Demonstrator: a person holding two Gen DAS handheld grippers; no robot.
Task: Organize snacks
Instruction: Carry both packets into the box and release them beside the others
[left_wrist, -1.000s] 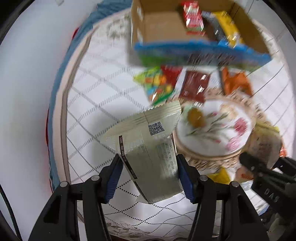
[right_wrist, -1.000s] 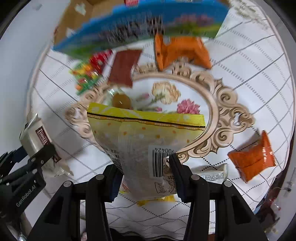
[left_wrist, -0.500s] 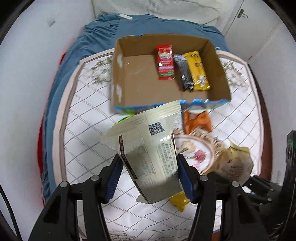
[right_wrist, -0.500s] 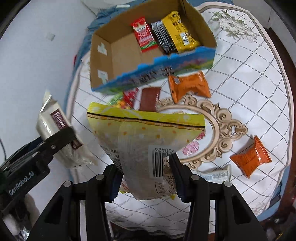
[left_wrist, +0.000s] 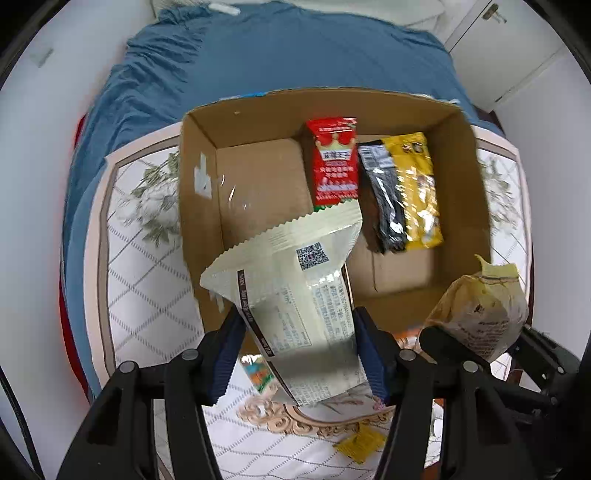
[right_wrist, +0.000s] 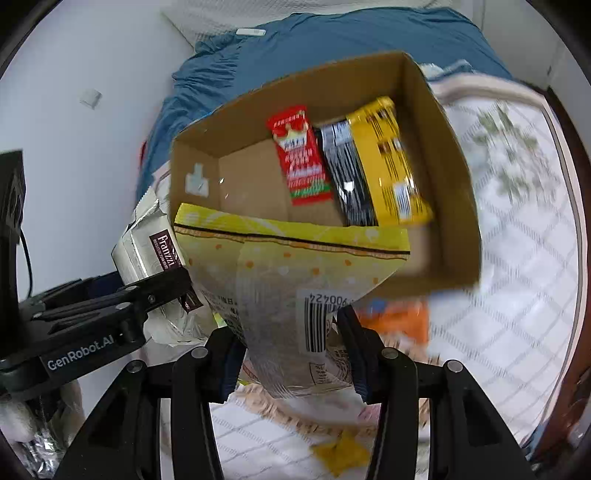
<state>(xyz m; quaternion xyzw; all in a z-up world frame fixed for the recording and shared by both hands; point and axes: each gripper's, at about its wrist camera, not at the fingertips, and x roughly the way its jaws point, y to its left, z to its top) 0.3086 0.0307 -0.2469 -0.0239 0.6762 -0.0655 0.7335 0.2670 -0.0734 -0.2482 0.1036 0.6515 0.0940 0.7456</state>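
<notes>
A cardboard box (left_wrist: 199, 229) is sitting on the tabletop (left_wrist: 147, 295), with three snack packets (left_wrist: 369, 184) lying side by side along its right half. A bed (left_wrist: 280, 55) is lying behind it, a carved tray (left_wrist: 295, 424) before it.

A home bedroom is showing here. Beyond the jaws, a bed under a rumpled blue bedsheet (left_wrist: 280, 62) is lying against plain white walls (left_wrist: 33, 155), with a white cabinet door (left_wrist: 502, 40) standing off to the far right. Beneath the jaws, a white quilted cloth with a grey diamond grid and printed flowers (left_wrist: 147, 295) is covering the desk.
</notes>
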